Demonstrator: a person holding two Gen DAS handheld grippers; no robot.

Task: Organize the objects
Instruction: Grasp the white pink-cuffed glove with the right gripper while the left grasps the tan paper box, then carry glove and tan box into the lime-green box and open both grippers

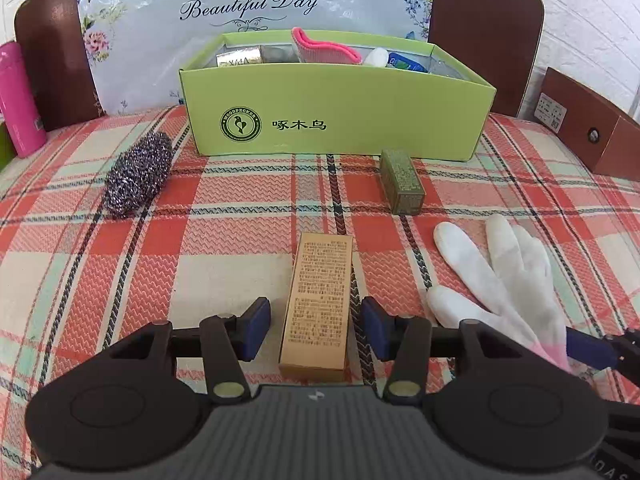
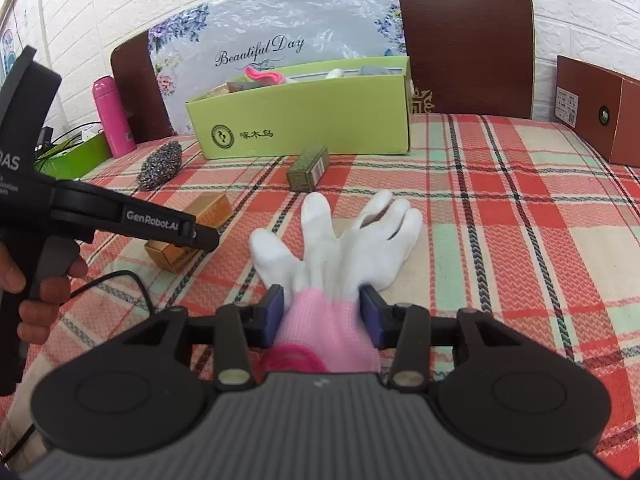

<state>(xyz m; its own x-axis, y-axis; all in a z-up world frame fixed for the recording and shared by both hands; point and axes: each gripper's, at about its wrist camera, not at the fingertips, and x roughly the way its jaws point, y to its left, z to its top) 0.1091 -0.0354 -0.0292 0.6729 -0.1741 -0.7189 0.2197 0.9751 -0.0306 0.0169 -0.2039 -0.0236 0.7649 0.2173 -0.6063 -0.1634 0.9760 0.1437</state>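
A pink bottle (image 1: 18, 100) stands upright at the left edge of the left wrist frame, on the far left side of the plaid tablecloth (image 1: 100, 280). Behind it rises a brown chair back (image 1: 52, 60), and a second chair back (image 1: 484, 32) fills the upper right. Between them leans a flowered sheet (image 1: 248, 4) printed "Beautiful Day". A brown box (image 1: 592, 128) sits at the right edge. White brick wall (image 2: 100, 4) runs behind.
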